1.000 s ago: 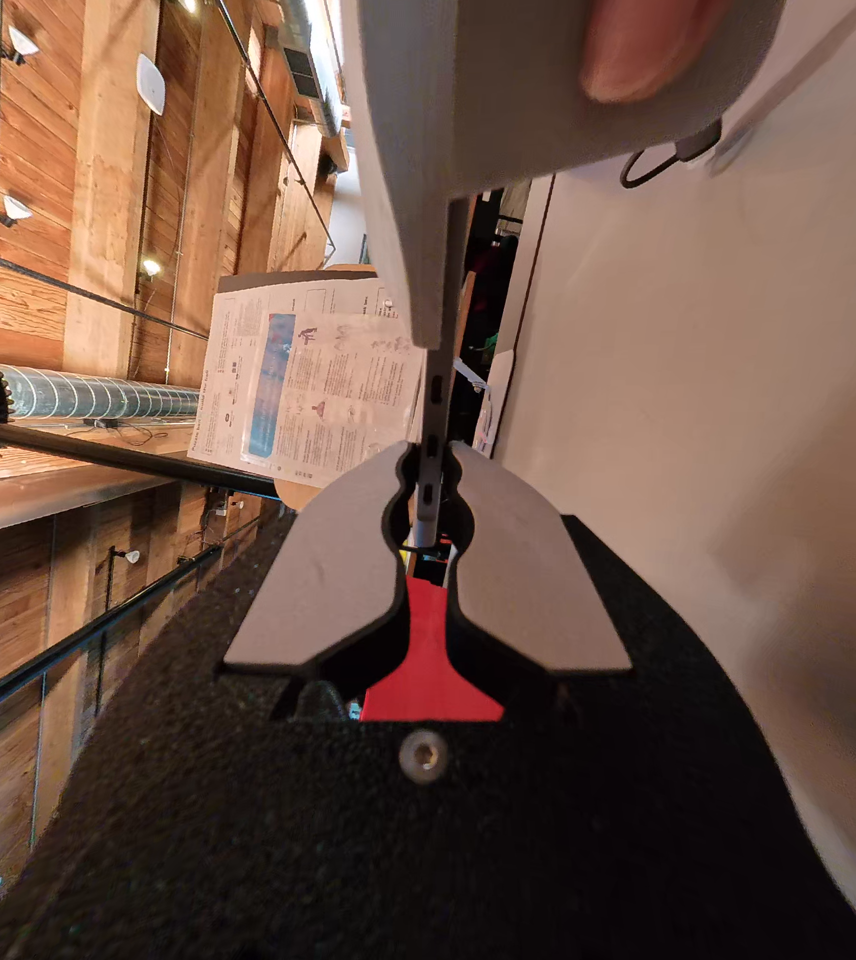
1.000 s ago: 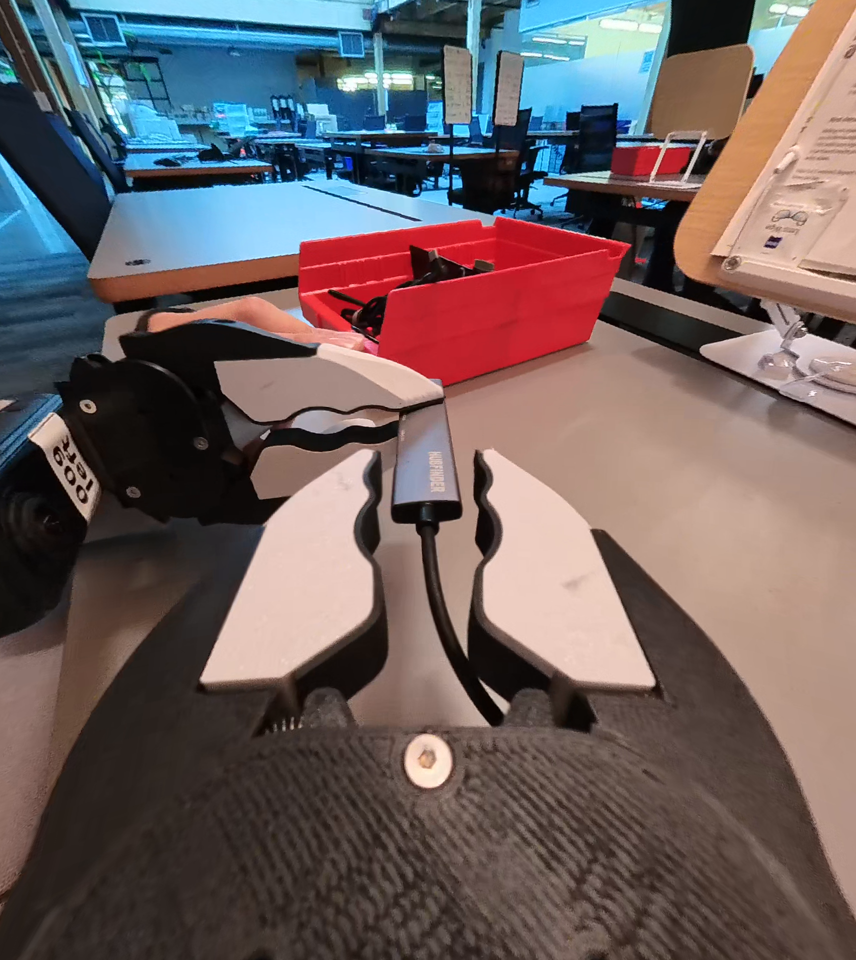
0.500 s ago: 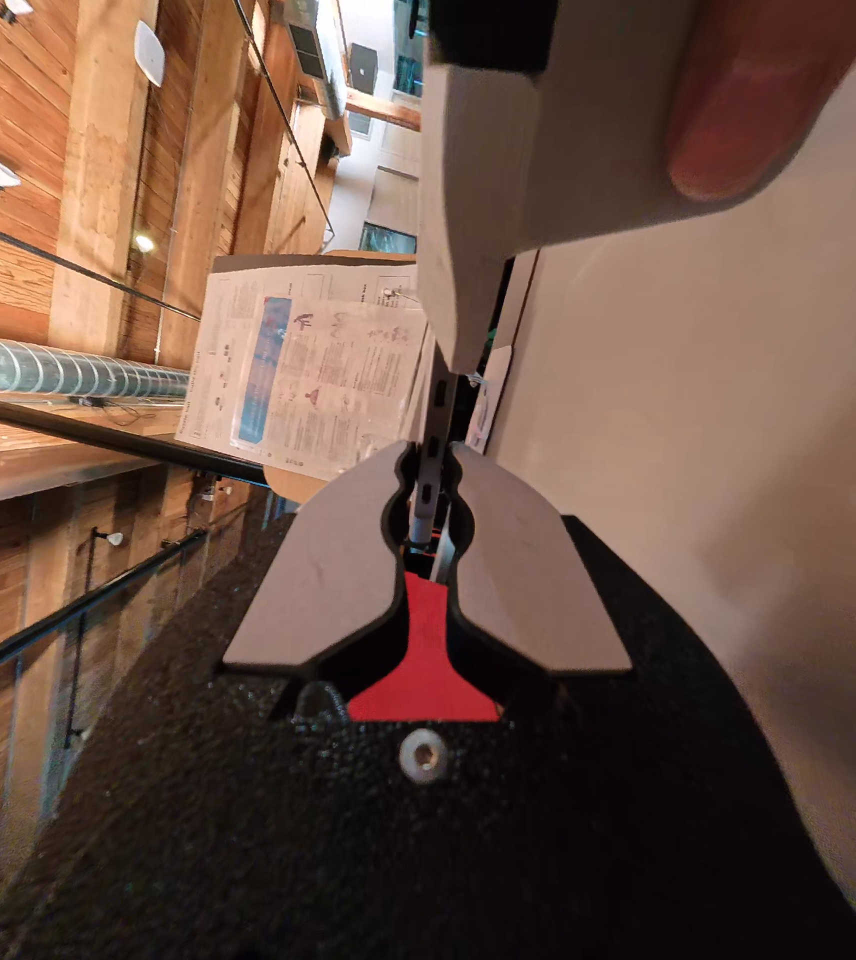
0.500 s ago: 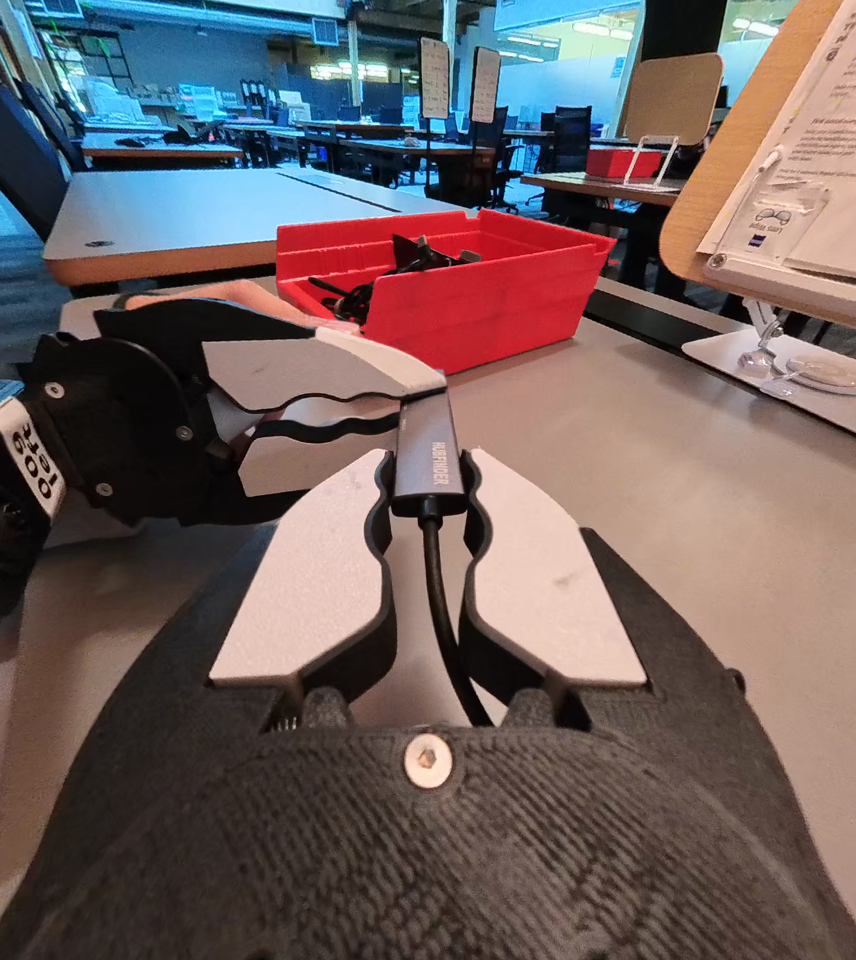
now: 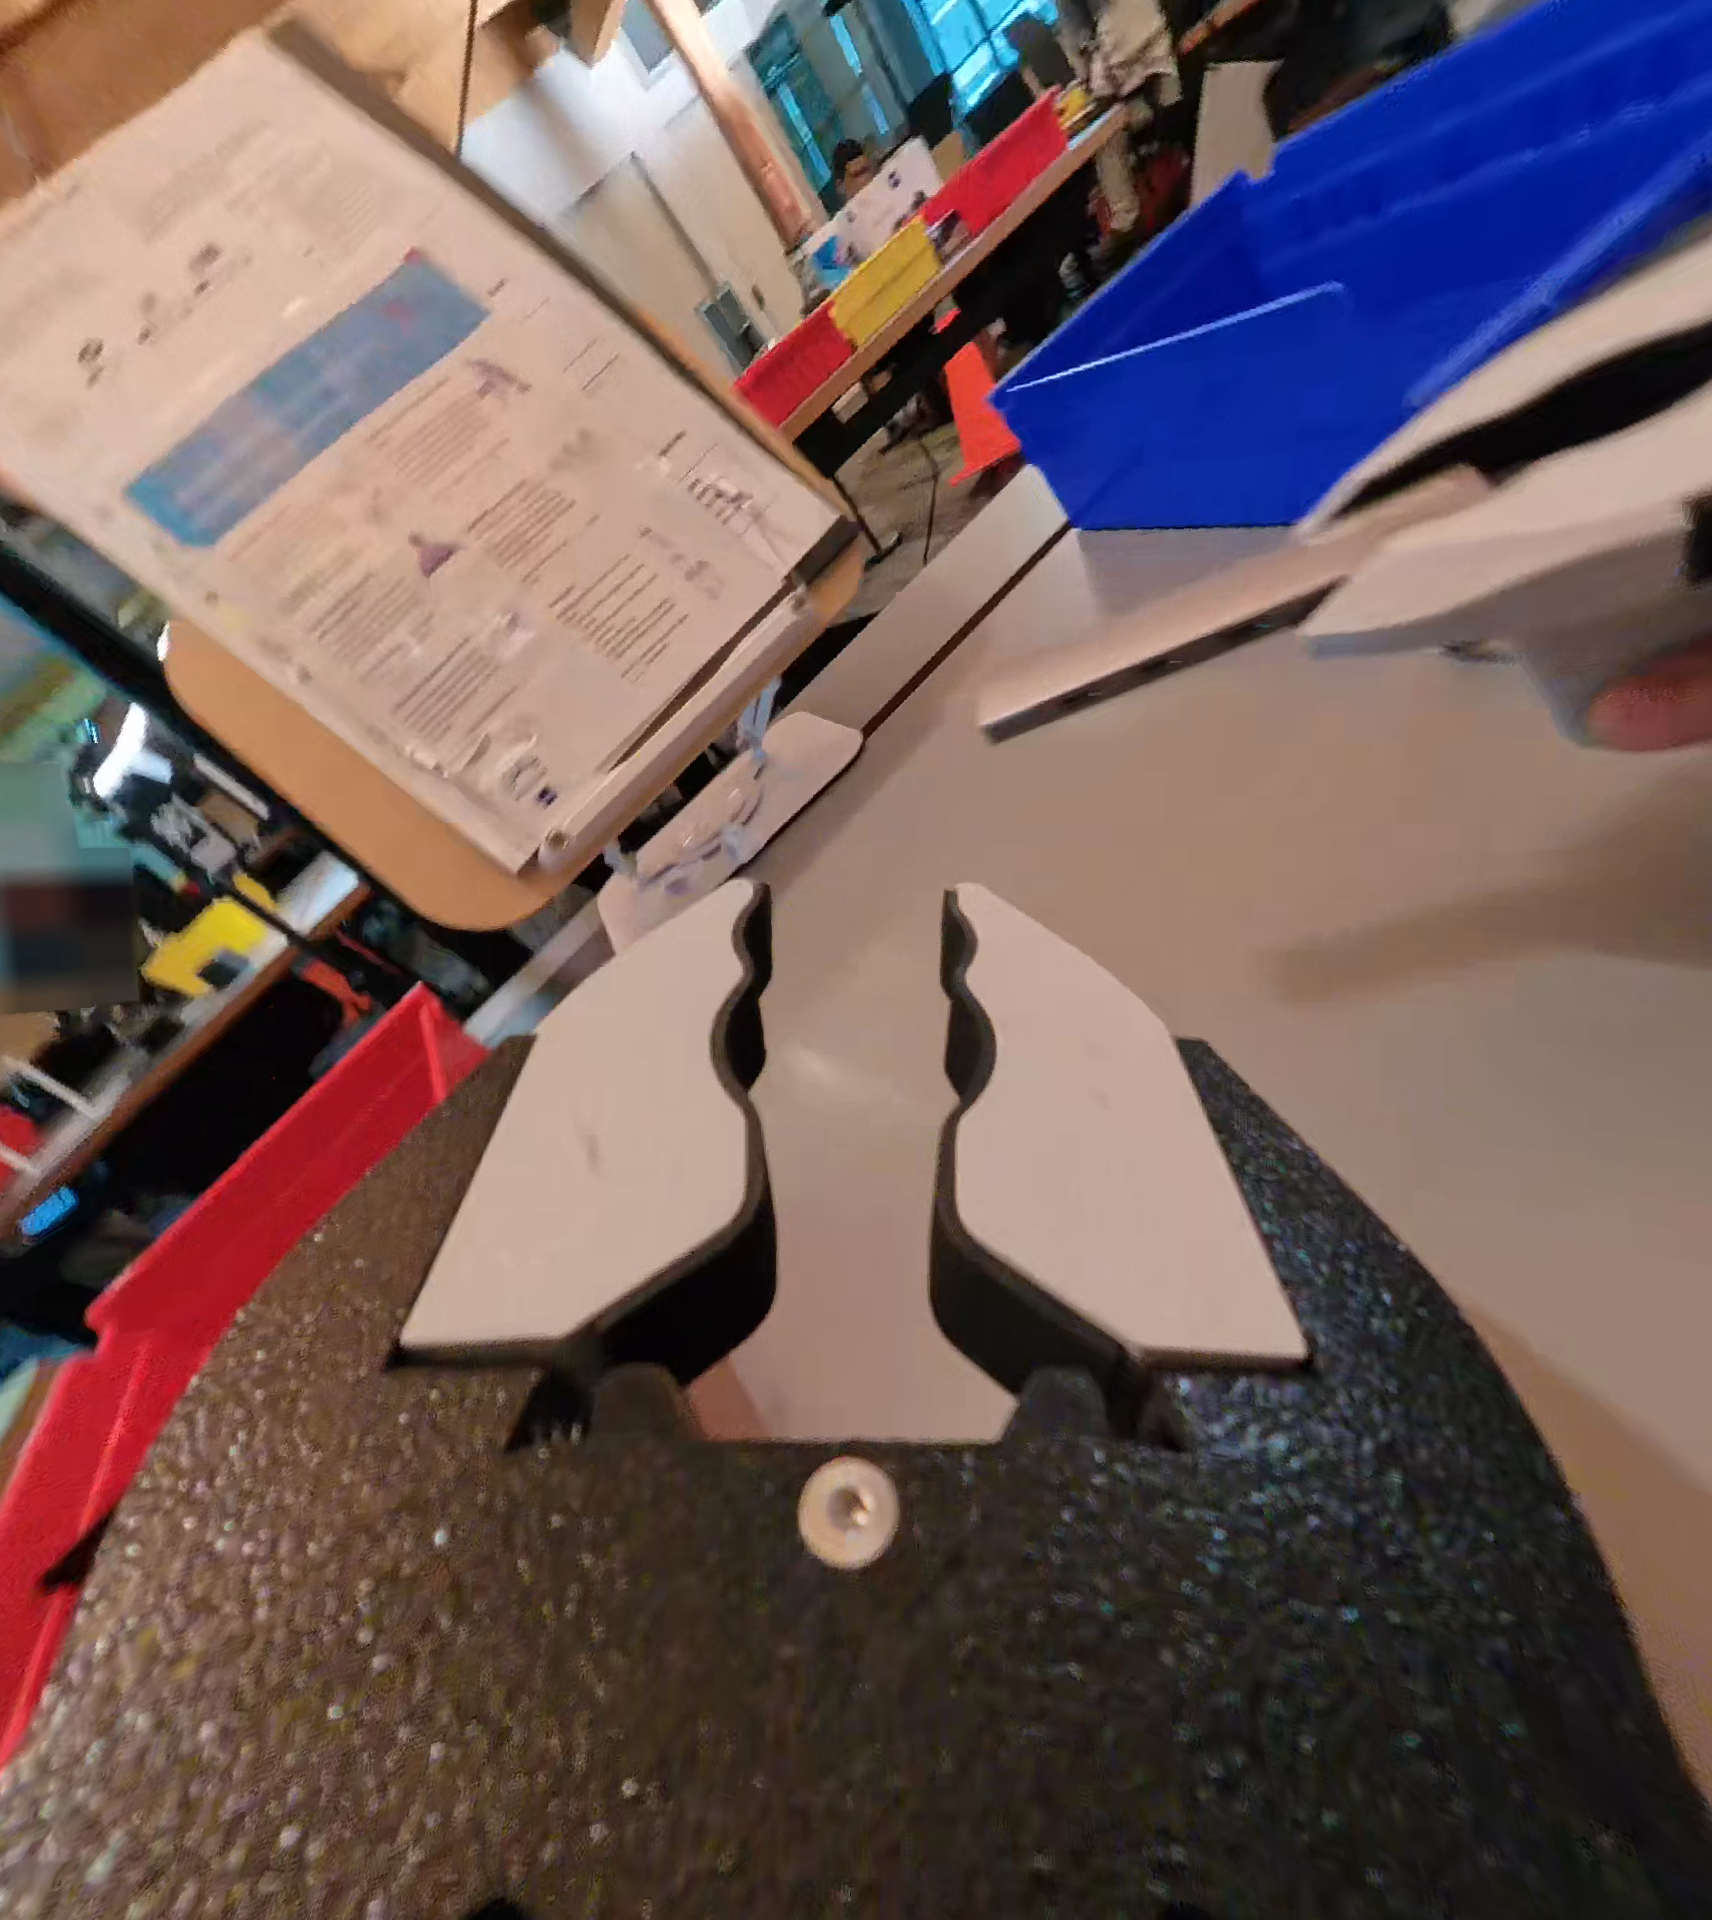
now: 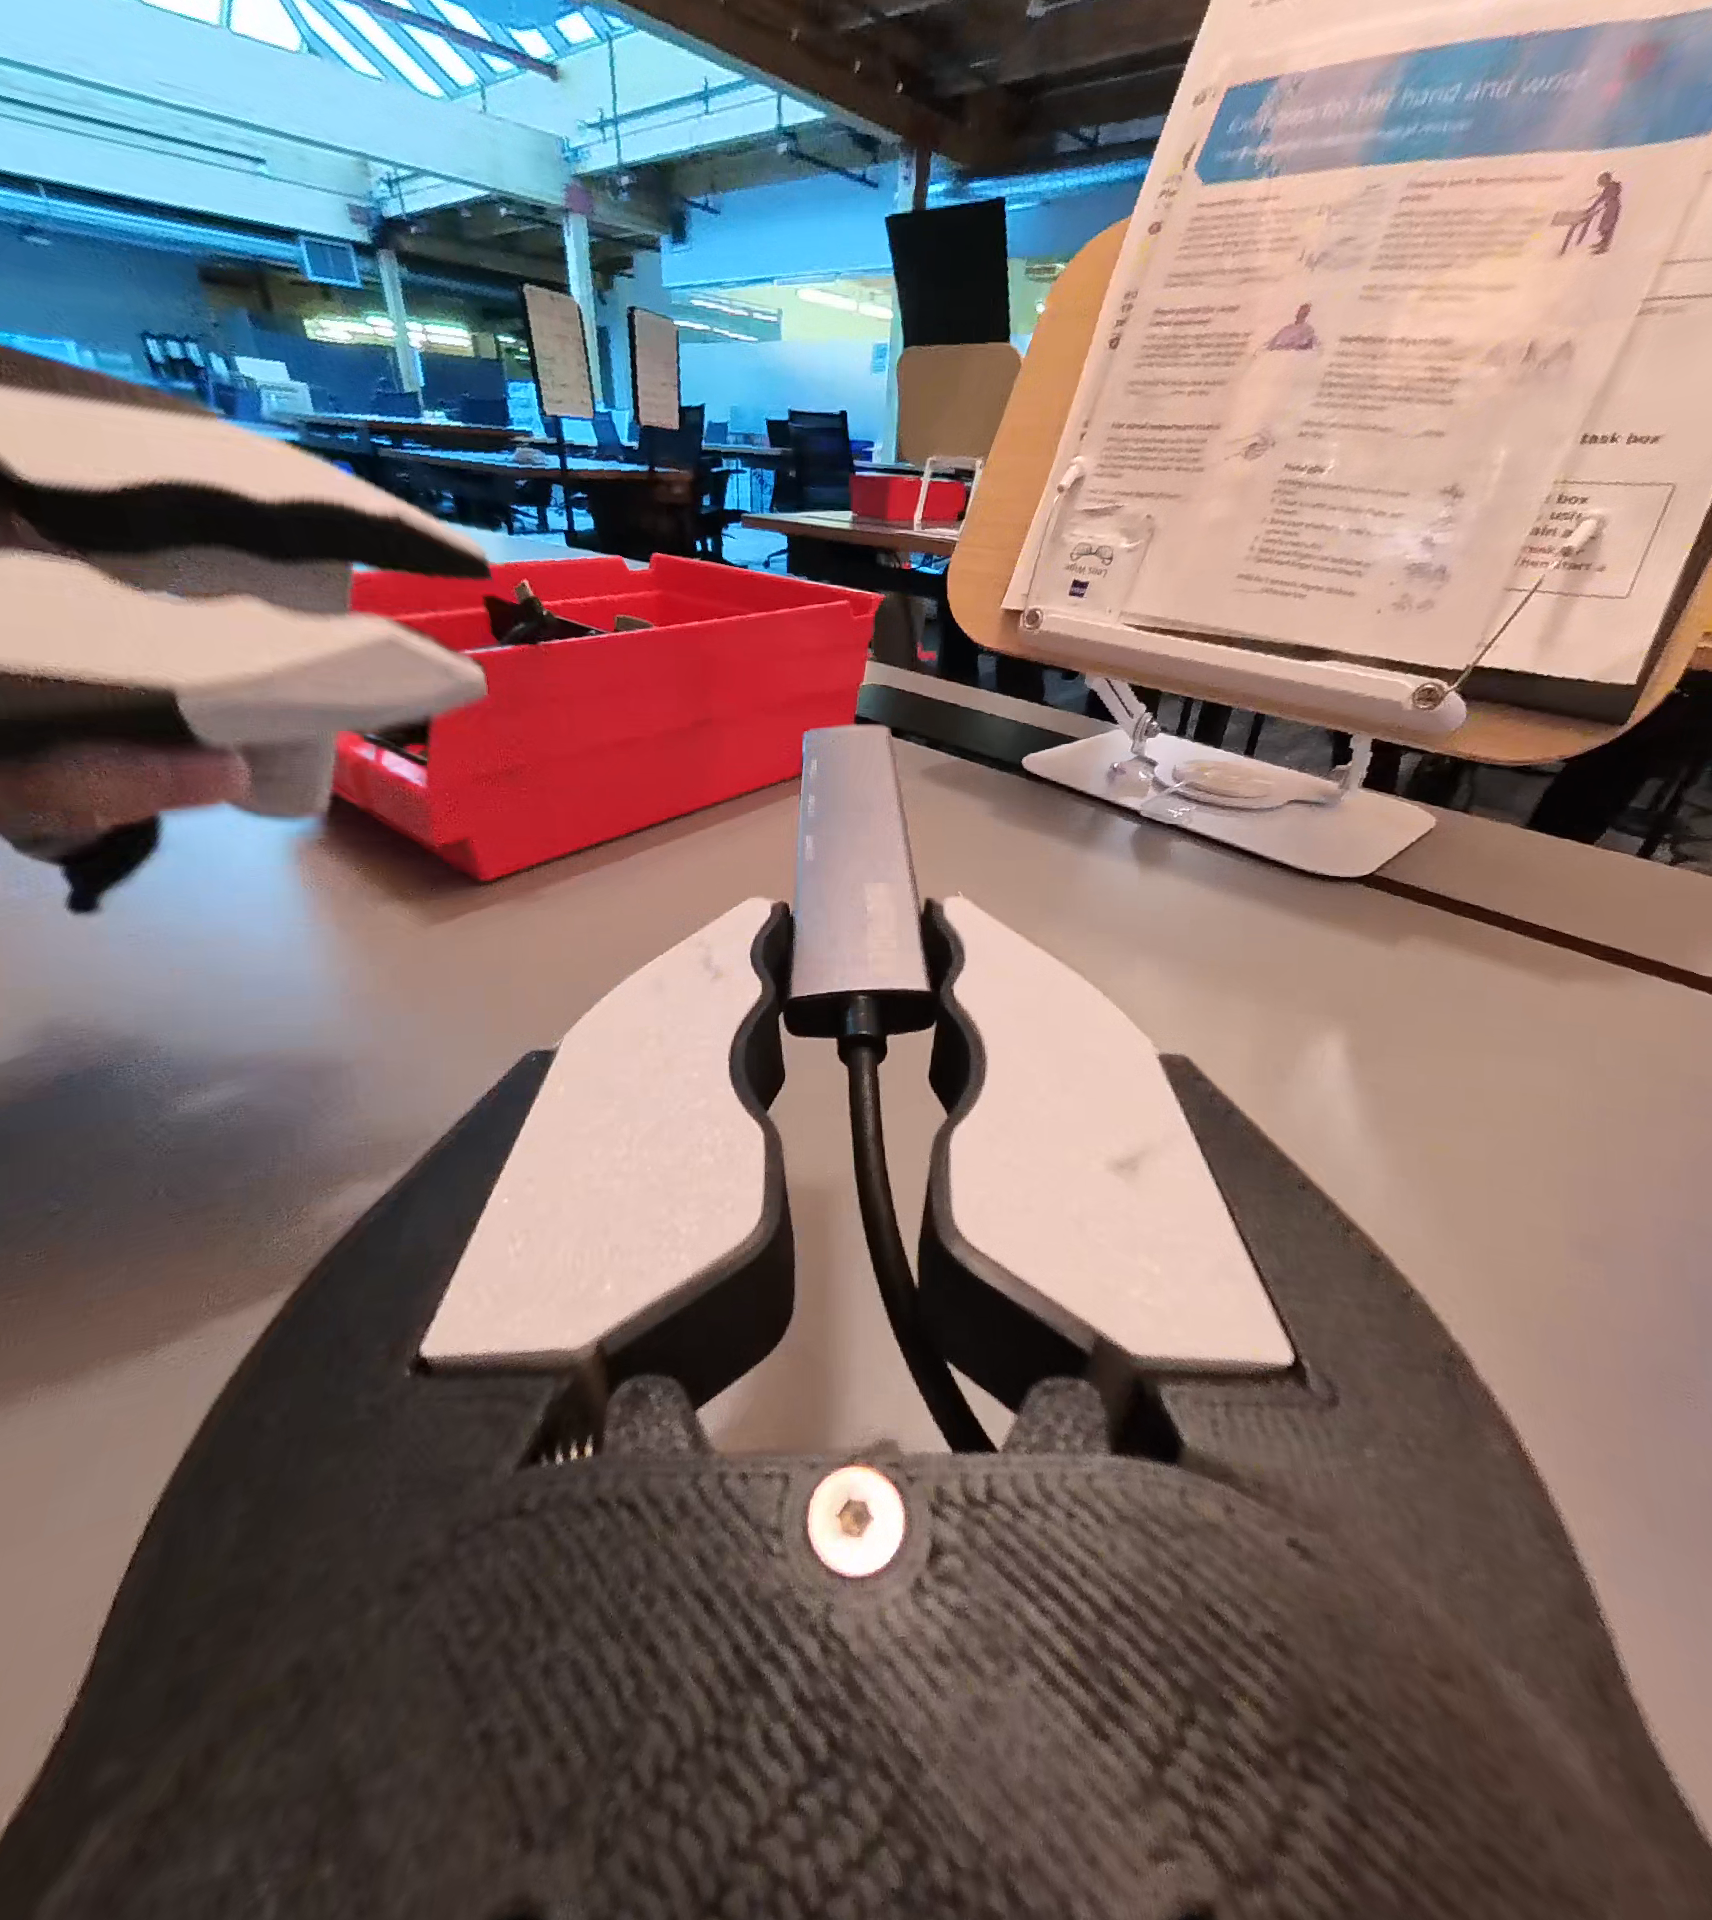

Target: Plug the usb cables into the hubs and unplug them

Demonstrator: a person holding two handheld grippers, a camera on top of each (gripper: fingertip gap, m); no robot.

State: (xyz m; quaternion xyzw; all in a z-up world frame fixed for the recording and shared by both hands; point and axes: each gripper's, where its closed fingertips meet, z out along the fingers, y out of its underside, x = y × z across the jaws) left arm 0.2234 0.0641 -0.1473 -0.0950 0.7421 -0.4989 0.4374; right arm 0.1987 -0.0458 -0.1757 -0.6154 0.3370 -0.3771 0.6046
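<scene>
While the right gripper [image 6: 857, 935] clamps the rear end of the grey USB hub [image 6: 857, 873], the hub's black cable [image 6: 893, 1247] runs back between the fingers toward the gripper body. Hub position: held level just above the grey table [image 6: 1351, 1143], front end pointing away toward the red bin [image 6: 623, 707]. The left gripper [image 5: 852, 935] has its jaws spread apart with nothing between them — it sits to the left of the hub, clear of it. A document stand [image 6: 1351, 468] occupies the right rear of the table; a blue bin [image 5: 1299, 416] stands beyond the hub in the left wrist view.
</scene>
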